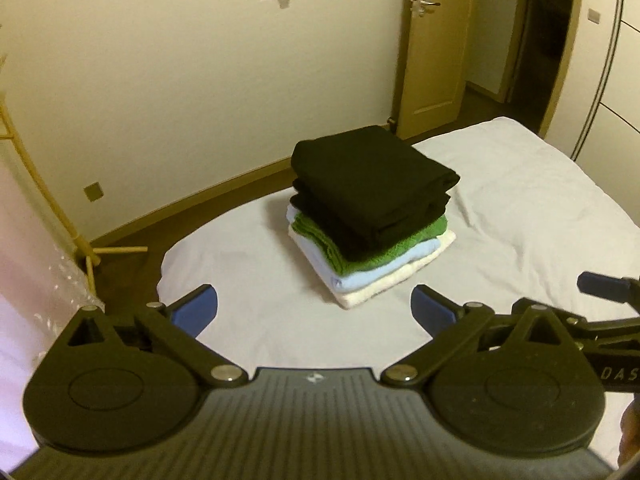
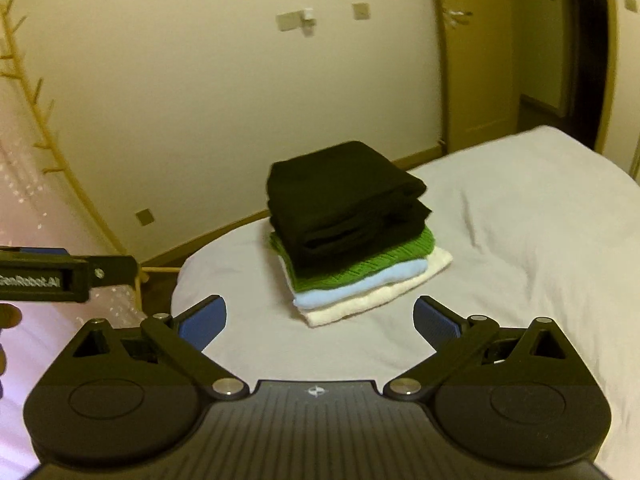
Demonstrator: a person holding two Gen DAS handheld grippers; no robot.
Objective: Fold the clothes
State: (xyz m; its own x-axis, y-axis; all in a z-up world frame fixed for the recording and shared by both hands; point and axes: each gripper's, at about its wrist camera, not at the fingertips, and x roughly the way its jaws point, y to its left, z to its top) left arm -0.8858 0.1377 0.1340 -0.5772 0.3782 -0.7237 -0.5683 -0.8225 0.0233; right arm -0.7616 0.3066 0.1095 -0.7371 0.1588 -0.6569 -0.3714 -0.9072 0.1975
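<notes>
Sitting folded on the bed (image 1: 520, 200): stack of clothes (image 1: 372, 216), near its left corner.
Stack's long axis runs diagonal, near-left to far-right; order top to bottom: two black pcs, green knit, lt blue, cream. Left tongs (image 1: 314, 308) & right tongs (image 2: 320, 320) both spread fully wide, nothing btwn the blue pads, holding nothing, hovering clear of the stack.

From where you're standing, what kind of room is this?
Most likely a bedroom in a home: a bed under a white sheet holds a neat stack of folded black, green, blue and cream clothes, a wooden coat stand stands beside it, and a beige door is open.
</notes>
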